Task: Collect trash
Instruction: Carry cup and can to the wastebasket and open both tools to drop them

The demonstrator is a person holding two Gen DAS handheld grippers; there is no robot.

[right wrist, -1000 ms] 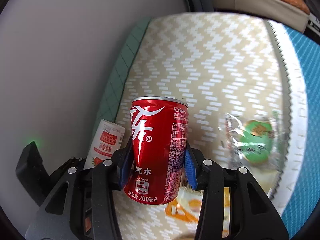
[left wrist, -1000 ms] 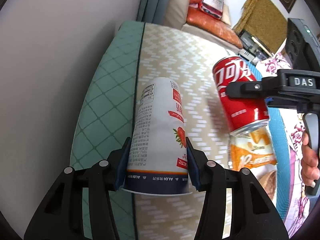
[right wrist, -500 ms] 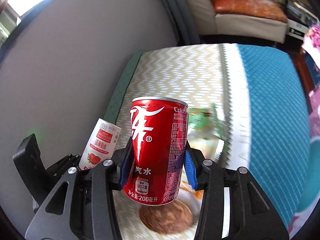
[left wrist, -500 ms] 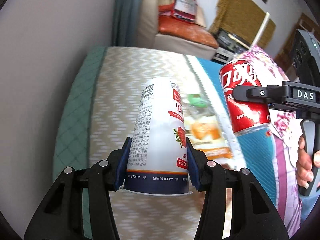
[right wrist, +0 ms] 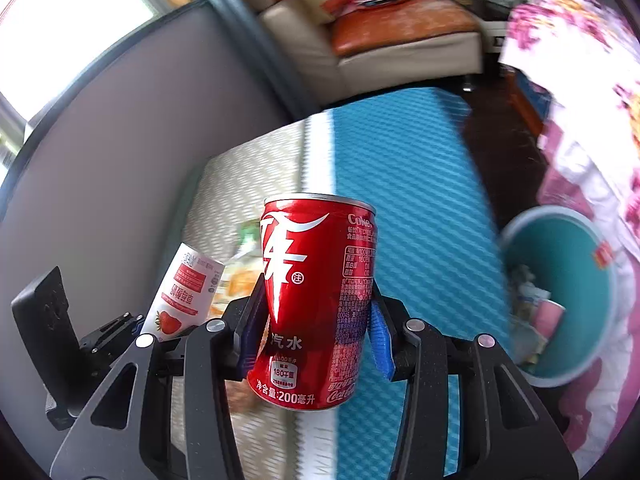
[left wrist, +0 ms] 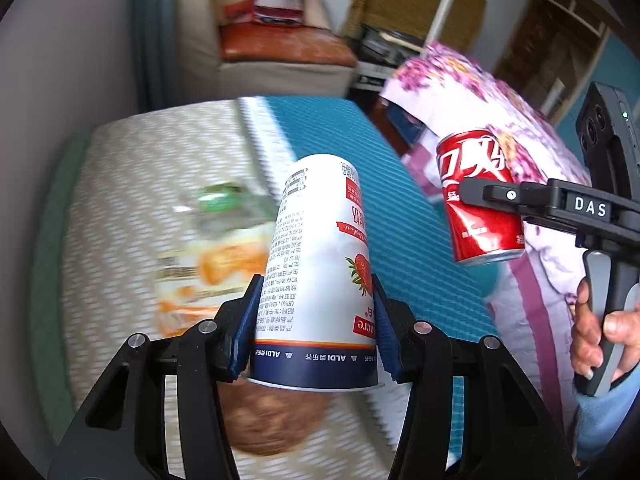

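My left gripper (left wrist: 314,328) is shut on a white strawberry yogurt cup (left wrist: 320,264), held upside down above the mat. My right gripper (right wrist: 316,320) is shut on a red Coca-Cola can (right wrist: 316,300), held upright. The can also shows in the left wrist view (left wrist: 478,196) to the right of the cup, and the cup shows in the right wrist view (right wrist: 184,292) to the left of the can. A teal trash bin (right wrist: 576,364) with litter inside stands at the right of the right wrist view.
An orange snack wrapper (left wrist: 208,276), a green wrapper (left wrist: 224,200) and a brown round item (left wrist: 272,420) lie on the beige zigzag mat (left wrist: 132,176). A blue mat (right wrist: 416,208) borders it. A floral cloth (left wrist: 500,112), a sofa (right wrist: 380,40) and a grey wall (right wrist: 112,152) surround.
Both grippers have swung to the right with their loads, away from the wall. The blue mat, the floral cloth and the teal bin have come into view.
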